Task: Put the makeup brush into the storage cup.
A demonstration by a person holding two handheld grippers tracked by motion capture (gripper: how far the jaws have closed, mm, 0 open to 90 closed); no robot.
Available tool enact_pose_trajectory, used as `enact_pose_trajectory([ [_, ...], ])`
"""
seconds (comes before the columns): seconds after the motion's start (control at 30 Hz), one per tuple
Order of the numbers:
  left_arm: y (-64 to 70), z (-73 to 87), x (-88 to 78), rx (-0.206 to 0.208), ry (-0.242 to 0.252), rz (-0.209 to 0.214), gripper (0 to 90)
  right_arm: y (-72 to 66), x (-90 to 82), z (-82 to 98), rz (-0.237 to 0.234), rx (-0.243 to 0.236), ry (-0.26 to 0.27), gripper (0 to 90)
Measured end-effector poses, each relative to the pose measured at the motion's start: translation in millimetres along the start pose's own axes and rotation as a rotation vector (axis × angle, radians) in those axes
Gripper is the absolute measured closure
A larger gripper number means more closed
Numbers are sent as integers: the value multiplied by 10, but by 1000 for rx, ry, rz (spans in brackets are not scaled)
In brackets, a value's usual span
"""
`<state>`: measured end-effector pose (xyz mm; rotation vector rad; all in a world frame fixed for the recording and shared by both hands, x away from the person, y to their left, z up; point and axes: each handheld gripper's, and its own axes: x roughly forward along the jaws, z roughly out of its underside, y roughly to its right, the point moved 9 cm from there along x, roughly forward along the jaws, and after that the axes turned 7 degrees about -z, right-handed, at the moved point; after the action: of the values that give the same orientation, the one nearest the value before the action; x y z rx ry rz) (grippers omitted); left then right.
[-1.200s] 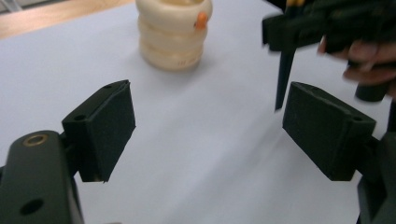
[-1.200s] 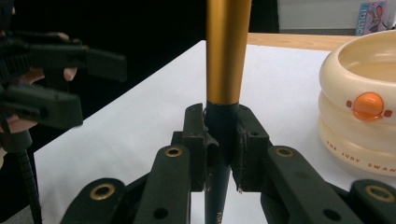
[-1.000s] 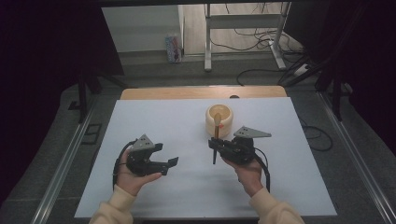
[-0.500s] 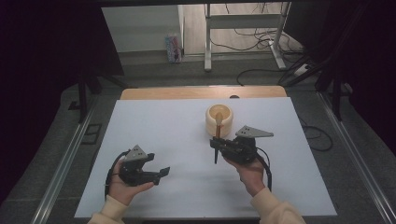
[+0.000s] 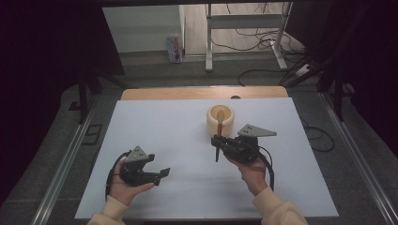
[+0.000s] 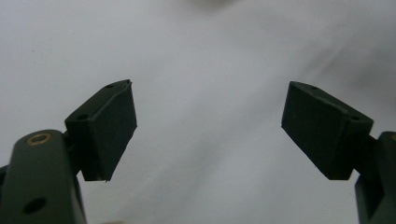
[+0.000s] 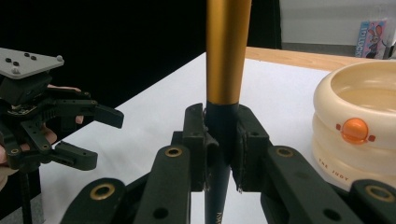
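White surface (image 5: 155, 122), wooden edge along far side. Cream ribbed bowl (image 5: 220, 119) standing right of centre, toward far side; orange round button on its wall, faint lettering beneath, "THE JUDY" as far as legible in right gripper view (image 7: 359, 135). Small printed box (image 5: 174, 48) on floor beyond surface; cartoon figure and vertical lettering on it, too small to read.

Right hand-held gripper (image 5: 217, 142) held in right hand (image 5: 251, 169) just near side of bowl, jaws pointing left. Clamped on pen (image 5: 218, 133): gold upper barrel, dark lower barrel. Pen roughly upright in right gripper view (image 7: 226, 70), jaws closed on dark section just below colour join; pale lettering on dark barrel near bottom edge, not legible. In high view, gold end overlapping bowl rim; dark tip pointing down toward surface, contact with surface not determinable. Grey three-cornered plate on top of gripper, cable trailing toward wrist.

Left hand-held gripper (image 5: 162, 174) held in left hand (image 5: 123, 185) at near left of surface, well apart from bowl and pen, jaws pointing right. Jaws spread wide, nothing between them; bare white surface behind black pads (image 6: 112, 126) in left gripper view. Same gripper seen at left of right gripper view (image 7: 100, 140), jaws apart, fingers behind it.

Cream sleeves at both wrists.
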<state>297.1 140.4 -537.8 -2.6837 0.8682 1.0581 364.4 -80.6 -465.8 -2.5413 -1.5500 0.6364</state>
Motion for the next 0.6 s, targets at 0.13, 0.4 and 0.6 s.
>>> enact_pose_trajectory([
  [0.13, -12, 8, 1, 1, -1, -3, 186, 6, -4, -18, 2, -1, 4, 778],
  [0.4, -9, 27, 5, 11, -11, -8, 188, 23, 13, -184, 5, -7, 38, 779],
  [0.6, -22, 28, -32, 11, -1, -2, 188, 25, 45, -310, 6, -26, 51, 779],
])
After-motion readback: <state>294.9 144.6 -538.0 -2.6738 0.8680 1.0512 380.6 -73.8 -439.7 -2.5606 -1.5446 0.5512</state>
